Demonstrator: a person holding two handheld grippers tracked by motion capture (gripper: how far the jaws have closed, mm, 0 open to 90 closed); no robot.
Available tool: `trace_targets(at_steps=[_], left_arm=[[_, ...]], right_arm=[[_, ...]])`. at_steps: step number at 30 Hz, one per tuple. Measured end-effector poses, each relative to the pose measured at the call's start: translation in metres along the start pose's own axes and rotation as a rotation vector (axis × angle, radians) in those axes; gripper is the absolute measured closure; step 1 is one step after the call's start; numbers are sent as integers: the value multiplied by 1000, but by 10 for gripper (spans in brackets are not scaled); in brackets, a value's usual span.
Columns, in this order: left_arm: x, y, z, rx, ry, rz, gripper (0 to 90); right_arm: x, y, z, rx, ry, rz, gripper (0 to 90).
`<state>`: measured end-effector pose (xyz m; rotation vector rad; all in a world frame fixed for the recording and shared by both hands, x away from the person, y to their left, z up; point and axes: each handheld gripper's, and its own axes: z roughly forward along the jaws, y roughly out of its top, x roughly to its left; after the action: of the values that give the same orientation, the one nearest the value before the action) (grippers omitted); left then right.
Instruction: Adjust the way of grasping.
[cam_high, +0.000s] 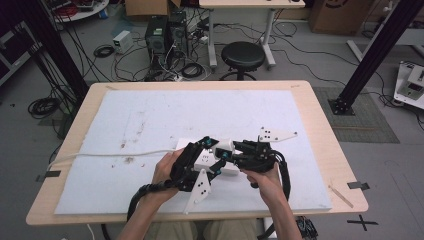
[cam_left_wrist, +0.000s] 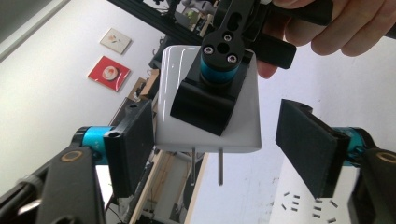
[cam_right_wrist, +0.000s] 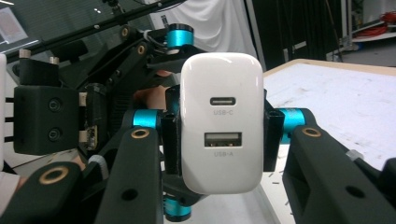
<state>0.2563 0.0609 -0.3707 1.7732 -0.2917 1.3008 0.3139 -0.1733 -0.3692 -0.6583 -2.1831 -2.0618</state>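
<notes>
A person at a wooden table (cam_high: 320, 130) covered by a white mat (cam_high: 165, 120) brings two hand-held grippers together over a white power strip (cam_high: 202, 161) near the table's front edge. The right gripper (cam_high: 226, 153) is clamped on a white USB charger (cam_right_wrist: 222, 122), its two black jaws pressing the charger's opposite sides; in the right gripper view the face with the USB-C and USB-A ports points straight at the camera. The left gripper (cam_left_wrist: 215, 140) stands with its jaws spread, one pad (cam_left_wrist: 135, 144) just touching the charger's side, the other pad (cam_left_wrist: 310, 147) well clear of it. In the left gripper view the charger's two metal prongs (cam_left_wrist: 206, 167) stick out of its lower end, bare and in the air, while a jaw of the right gripper lies across its broad face and covers much of it. From above, both hands and the crowded black linkages hide most of the charger and part of the power strip beneath. The strip's white cable (cam_high: 100, 155) runs left across the mat and off the table's edge. Behind the table stand a black stool (cam_high: 243, 55), a computer tower (cam_high: 156, 34) and loose cables on the grey floor.
</notes>
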Motion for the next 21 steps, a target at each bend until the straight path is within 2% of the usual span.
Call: trace_targets(at_steps=[1, 4, 5, 6, 7, 9, 11, 12, 13, 14, 17, 18, 20, 21], left_arm=[[2, 0, -3, -9, 1, -22, 267], [5, 0, -6, -11, 3, -45, 230], [11, -1, -10, -15, -5, -94, 216], [13, -3, -11, -20, -7, -118, 208], [13, -3, -12, -15, -7, -122, 204], [18, -6, -15, -9, -18, -161, 191], [18, -6, -15, -9, -18, -161, 191], [25, -11, -22, -7, -27, -213, 191], [25, -11, -22, -7, -27, -213, 191], [27, -13, -25, 3, -28, -242, 191], [31, -17, -31, 16, -52, -284, 191], [31, -17, -31, 16, -52, -284, 191], [33, -22, -35, 25, -57, -322, 191], [33, -22, -35, 25, -57, -322, 191]], right_arm=[[0, 0, 0, 0, 0, 0, 631], [0, 0, -2, -4, -8, -6, 631], [0, 1, -5, -4, -12, -10, 631], [0, 2, -5, -5, -15, -14, 631], [0, 2, -6, -7, -21, -14, 630], [0, 2, -8, -16, -25, -26, 631], [0, 3, -9, -16, -33, -27, 631], [1, 4, -12, -12, -50, -37, 631], [0, 4, -13, -14, -53, -45, 630], [0, 4, -13, -14, -53, -54, 631], [1, 4, -16, -5, -70, -60, 631], [1, 4, -16, -5, -70, -60, 631], [1, 3, -18, -10, -82, -84, 630], [1, 3, -18, -10, -82, -84, 630]])
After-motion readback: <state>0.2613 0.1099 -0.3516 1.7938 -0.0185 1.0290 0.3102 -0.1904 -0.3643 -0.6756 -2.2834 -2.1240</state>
